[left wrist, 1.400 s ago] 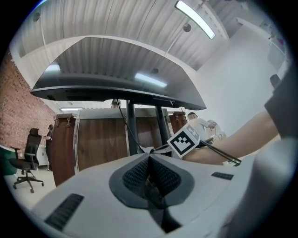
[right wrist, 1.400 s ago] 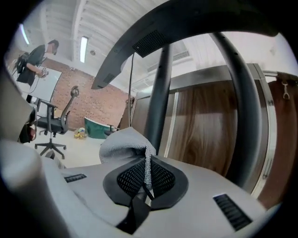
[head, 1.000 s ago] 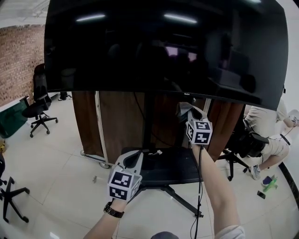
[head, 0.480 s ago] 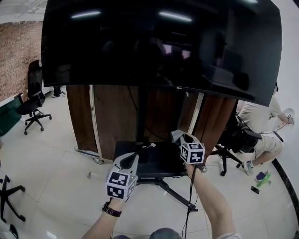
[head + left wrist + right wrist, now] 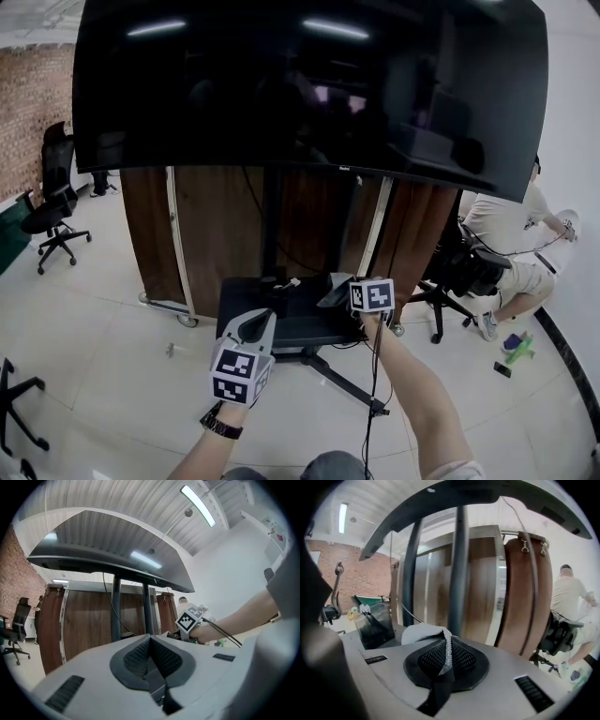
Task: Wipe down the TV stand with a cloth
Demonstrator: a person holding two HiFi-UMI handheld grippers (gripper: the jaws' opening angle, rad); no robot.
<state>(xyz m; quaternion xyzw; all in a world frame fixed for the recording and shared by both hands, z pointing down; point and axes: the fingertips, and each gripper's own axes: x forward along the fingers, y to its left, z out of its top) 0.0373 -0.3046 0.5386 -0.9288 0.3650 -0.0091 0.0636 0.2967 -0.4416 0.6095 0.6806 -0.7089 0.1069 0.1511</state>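
Pinching cloth (image 5: 423, 633), right hand-held gripper (image 5: 447, 645) at TV stand (image 5: 281, 325) edge, left hand-held gripper (image 5: 150, 648) closed

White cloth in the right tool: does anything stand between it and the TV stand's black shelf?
Nothing visible does. The white knitted cloth, pinched in the right tool, is held close to the black bottom shelf of the TV stand. A dark boxy object stands to the cloth's left, aside.

Black TV stand (image 5: 281, 314), white cloth (image 5: 423, 632), grey left claw (image 5: 259, 321) and right claw (image 5: 337, 292) with black-and-white marker cubes, black screen (image 5: 309, 84), brown wood panels (image 5: 225, 225), red brick wall (image 5: 33, 103)
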